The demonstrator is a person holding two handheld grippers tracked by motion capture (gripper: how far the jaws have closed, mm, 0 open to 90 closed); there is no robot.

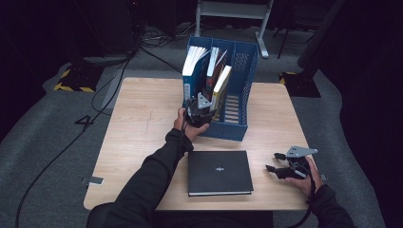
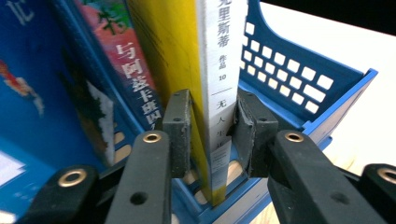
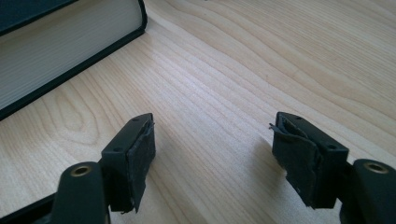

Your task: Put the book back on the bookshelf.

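Left gripper is clamping the yellow book in the blue rack. Right gripper is resting open. Off-centre grip risks dragging neighbouring books.

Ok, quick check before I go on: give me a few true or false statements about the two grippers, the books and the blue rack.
1. The left gripper has the yellow book between its jaws. True.
2. That book lies flat on the table. False: it stands in the blue file rack.
3. The right gripper holds the black book. False: its jaws are open over bare table, the book beside them.
4. The black book lies closed on the table, in front of the rack. True.
5. The rack's rightmost compartment is full of books. False: it looks empty.
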